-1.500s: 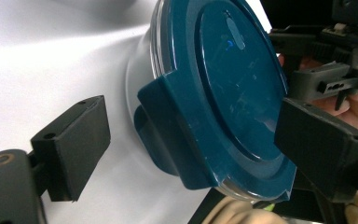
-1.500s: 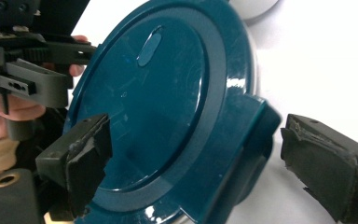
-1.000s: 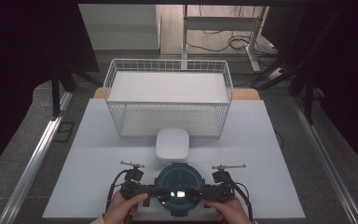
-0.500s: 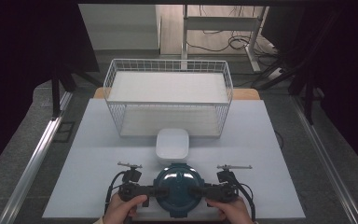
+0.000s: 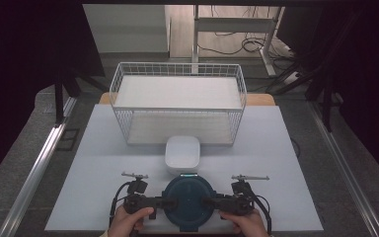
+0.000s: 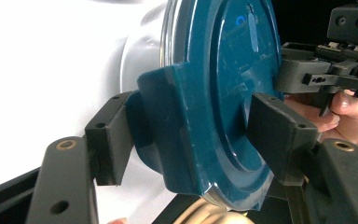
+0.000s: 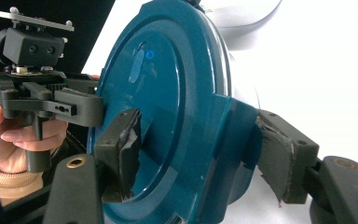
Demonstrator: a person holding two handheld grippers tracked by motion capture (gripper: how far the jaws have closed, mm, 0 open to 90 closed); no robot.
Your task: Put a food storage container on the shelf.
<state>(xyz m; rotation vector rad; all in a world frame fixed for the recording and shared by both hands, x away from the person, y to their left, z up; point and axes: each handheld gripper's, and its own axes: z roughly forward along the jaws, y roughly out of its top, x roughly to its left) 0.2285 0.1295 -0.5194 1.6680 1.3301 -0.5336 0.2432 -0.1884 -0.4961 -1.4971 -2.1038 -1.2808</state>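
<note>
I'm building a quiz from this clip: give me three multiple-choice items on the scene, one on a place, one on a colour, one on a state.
1. Where does the small white box sit?
A. inside the wire basket
B. on the table between the wire basket and the round container
C. on the floor

2. What colour is the round container's lid?
A. dark teal
B. red
C. yellow

3. How do the two grippers stand to the round container?
A. both far off
B. one on it
C. one at each side tab

Key: 1 B, it lies just before the wire basket. 2 A, teal in every view. 3 C, the left gripper and right gripper have just been closing about its side tabs.
</note>
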